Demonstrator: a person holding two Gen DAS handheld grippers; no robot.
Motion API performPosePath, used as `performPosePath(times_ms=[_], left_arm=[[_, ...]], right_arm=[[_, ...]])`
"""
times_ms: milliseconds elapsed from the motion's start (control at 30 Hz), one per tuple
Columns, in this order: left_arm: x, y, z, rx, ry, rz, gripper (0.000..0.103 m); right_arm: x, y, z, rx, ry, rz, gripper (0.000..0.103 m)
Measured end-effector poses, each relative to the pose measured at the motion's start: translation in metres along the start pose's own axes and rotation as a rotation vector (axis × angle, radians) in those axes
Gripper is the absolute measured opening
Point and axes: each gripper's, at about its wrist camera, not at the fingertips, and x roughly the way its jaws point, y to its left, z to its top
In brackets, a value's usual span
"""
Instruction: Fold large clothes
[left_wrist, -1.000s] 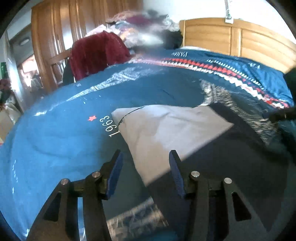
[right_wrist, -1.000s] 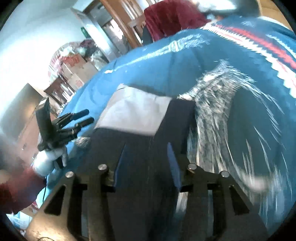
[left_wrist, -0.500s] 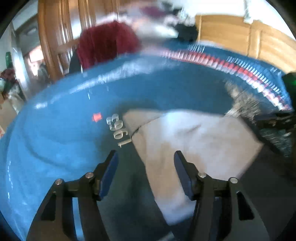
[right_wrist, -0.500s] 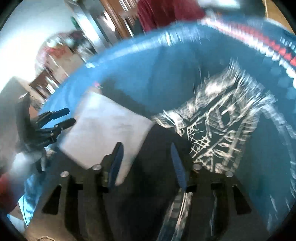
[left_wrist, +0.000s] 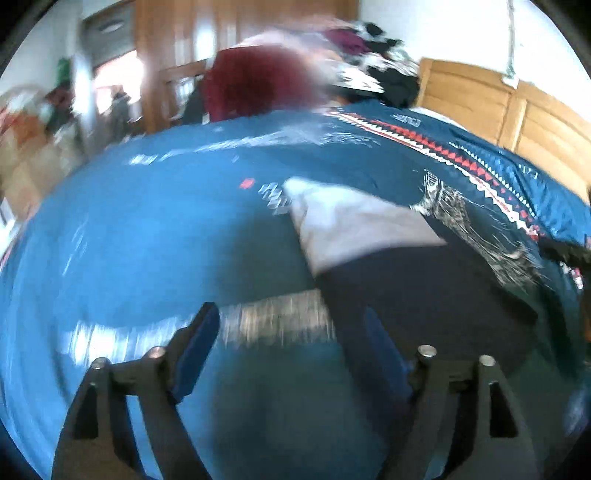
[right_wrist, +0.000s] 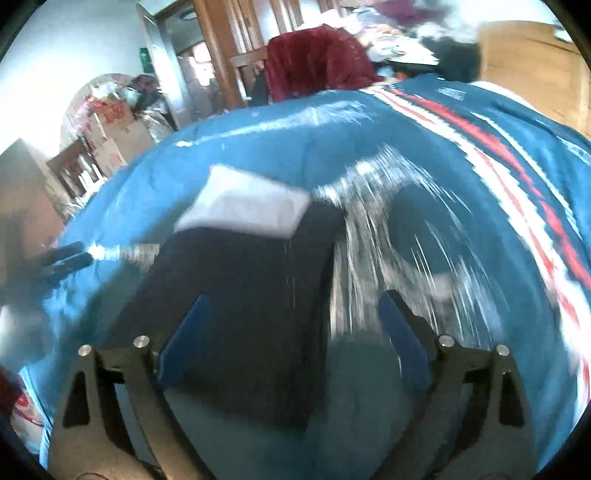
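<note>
A folded garment, dark navy with a pale grey end, lies on the blue bedspread. In the right wrist view the same dark garment and its grey end lie straight ahead. My left gripper is open just above the bedspread, its right finger over the garment's near left corner. My right gripper is open above the garment's near edge, holding nothing. The left gripper's fingertips show at the far left of the right wrist view. Both views are motion-blurred.
A wooden headboard stands at the back right. A dark red cloth hangs over a wooden chair behind the bed, beside a heap of clothes. A doorway and cluttered boxes are to the left.
Both grippers have drawn back toward the near edge of the garment and stayed open. The grey end now lies farther from the fingers in both views.
</note>
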Motion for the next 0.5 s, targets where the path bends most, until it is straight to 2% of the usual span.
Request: performPosePath(times_ms=[67,100,133,200,267,300,367,500], left_arm=[[-0.019,-0.001,-0.030,-0.043,0.031,0.009,0.085],[-0.026,-0.003,-0.049,-0.062,0.063,0.007,0.085],[-0.028,-0.007,-0.068,-0.081,0.098,0.009,0.085],[-0.022,-0.013,-0.092,-0.107,0.159,-0.004,0.085],[-0.008,-0.022,-0.113,-0.098,0.227,0.015,0.087],[0.002,-0.027,-0.122,-0.089,0.261,0.034,0.090],[0.010,-0.035,-0.125,-0.053,0.272,0.037,0.103],[0.020,-0.043,-0.124,-0.034,0.326,0.083,0.103]], right_arm=[[-0.013,0.008,-0.032,0.001,0.024,-0.040,0.094],[-0.020,0.014,-0.055,-0.017,0.043,-0.082,0.094],[-0.015,0.013,-0.065,-0.028,0.065,-0.099,0.095],[-0.002,0.027,-0.084,-0.029,0.143,-0.096,0.096],[0.012,0.031,-0.098,-0.042,0.189,-0.126,0.096],[0.027,0.031,-0.104,-0.047,0.246,-0.148,0.096],[0.033,0.030,-0.110,-0.024,0.251,-0.147,0.103],[0.043,0.030,-0.104,-0.011,0.283,-0.171,0.103]])
